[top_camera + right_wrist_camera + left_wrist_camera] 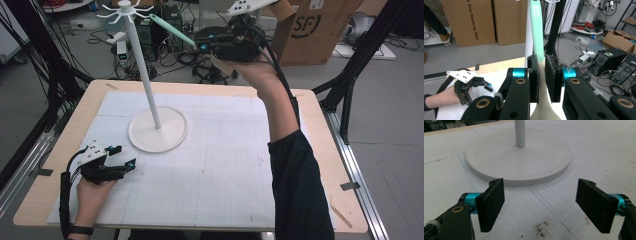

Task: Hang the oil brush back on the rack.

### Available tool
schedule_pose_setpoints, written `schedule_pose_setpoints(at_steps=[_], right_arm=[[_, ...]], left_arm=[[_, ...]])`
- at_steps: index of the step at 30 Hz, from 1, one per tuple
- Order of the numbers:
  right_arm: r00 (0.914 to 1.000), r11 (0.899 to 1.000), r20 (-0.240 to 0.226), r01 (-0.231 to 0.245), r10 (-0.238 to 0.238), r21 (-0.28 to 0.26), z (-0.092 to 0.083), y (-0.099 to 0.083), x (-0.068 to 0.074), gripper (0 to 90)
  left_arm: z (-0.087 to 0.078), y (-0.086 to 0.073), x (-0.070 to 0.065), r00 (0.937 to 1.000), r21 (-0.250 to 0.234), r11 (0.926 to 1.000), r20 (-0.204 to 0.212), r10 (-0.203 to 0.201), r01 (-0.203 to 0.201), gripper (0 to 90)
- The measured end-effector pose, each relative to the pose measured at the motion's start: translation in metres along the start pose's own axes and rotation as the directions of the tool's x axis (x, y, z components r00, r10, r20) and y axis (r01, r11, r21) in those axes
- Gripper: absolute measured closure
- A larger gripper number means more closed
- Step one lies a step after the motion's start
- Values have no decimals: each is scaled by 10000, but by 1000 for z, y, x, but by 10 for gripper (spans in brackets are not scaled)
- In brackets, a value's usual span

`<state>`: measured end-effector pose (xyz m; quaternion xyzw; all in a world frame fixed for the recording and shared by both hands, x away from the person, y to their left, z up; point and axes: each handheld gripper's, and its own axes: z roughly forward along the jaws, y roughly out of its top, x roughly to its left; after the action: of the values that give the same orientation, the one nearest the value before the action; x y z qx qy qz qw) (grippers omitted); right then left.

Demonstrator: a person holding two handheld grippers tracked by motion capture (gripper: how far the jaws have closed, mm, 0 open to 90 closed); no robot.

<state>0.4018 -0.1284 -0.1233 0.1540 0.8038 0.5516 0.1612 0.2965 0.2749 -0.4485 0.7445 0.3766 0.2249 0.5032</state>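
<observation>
The right gripper [204, 47] is raised high above the far edge of the table [60, 145], level with the top of the white stand [145, 75], and its jaws are closed on a long utensil [172, 30] with a mint-green handle. In the right gripper view the two black pads [534, 77] press on the utensil [537, 50] from either side at the spot where the green handle fades into a cream-coloured lower part; the cream part widens below the jaws toward the camera, and the green handle runs straight out beyond them. In the high view the free green end reaches up and to the left, ending close beside the short hooks [112, 15] that ring the stand's top; whether it touches one I cannot tell. The left gripper [124, 157] rests low on the white gridded mat [225, 165] at the near left, held by the person's left hand [92, 192]. Its jaws stand wide apart with nothing between them, and they point at the stand's round base [519, 167], which lies just beyond the pads [491, 205] without touching them.
</observation>
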Motion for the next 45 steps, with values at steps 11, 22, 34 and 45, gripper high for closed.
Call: schedule_pose_setpoints(at_steps=[11, 22, 34, 45], right_arm=[[9999, 10000, 82, -73, 73, 18, 5, 1, -3, 829], [10000, 9999, -5, -97, 97, 62, 11, 1, -1, 829], [10000, 9998, -66, -28, 29, 188, 19, -1, -1, 828], [9998, 9986, -169, -48, 57, 518, 31, -4, 2, 823]], left_arm=[[0, 0, 0, 10000, -19, 10000, 10, -6, 6, 238], [0, 0, 0, 10000, -28, 10000, -8, 6, -6, 238], [0, 0, 0, 10000, -14, 10000, 1, 24, -24, 237], [0, 0, 0, 10000, -7, 10000, -10, 55, -55, 238]])
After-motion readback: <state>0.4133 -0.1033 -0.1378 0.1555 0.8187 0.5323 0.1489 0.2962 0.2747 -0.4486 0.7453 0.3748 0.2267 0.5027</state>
